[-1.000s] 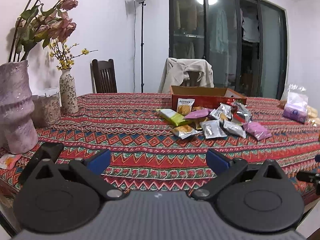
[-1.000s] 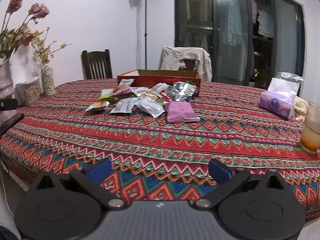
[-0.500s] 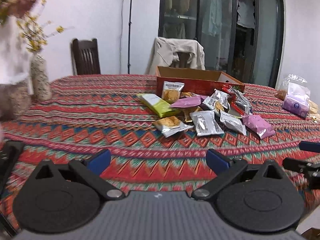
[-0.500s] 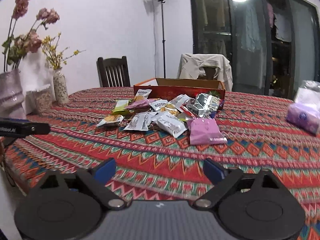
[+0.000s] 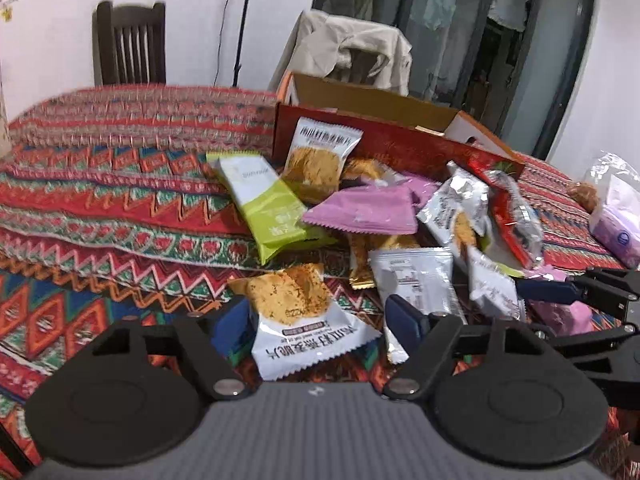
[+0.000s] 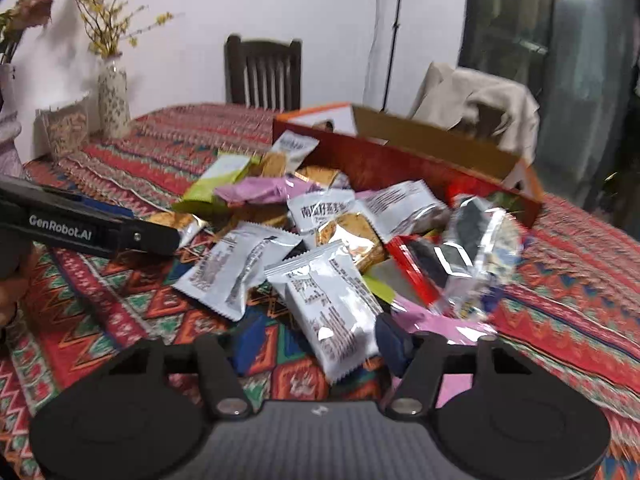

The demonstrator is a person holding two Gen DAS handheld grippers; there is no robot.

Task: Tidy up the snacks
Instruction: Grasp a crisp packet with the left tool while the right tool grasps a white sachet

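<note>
Left wrist view: left tongs (image 5: 318,320) low over the surface (image 5: 120,184), which wears a red zigzag-patterned cloth. Jaws have just been closing and stand part-way in; a white packet showing a golden cracker (image 5: 304,316) lies between them. Left pad seems to sit at the packet's edge, the right pad clear of it, so no grip yet. Beyond it, the snack pile: a green packet (image 5: 264,204), a pink packet (image 5: 368,210), a silver packet (image 5: 416,280). The open red box (image 5: 384,136) stands behind the pile, touching it.

Right wrist view: right tongs (image 6: 320,340) also low over the cloth. Jaws have just been closing, now fairly narrow, with a white-and-silver packet (image 6: 332,304) between the blue pads. Cannot tell whether the pads press on it; image blurred. Pink wrapper (image 6: 444,324) just right of the tongs. Box (image 6: 408,160) behind the heap.
</note>
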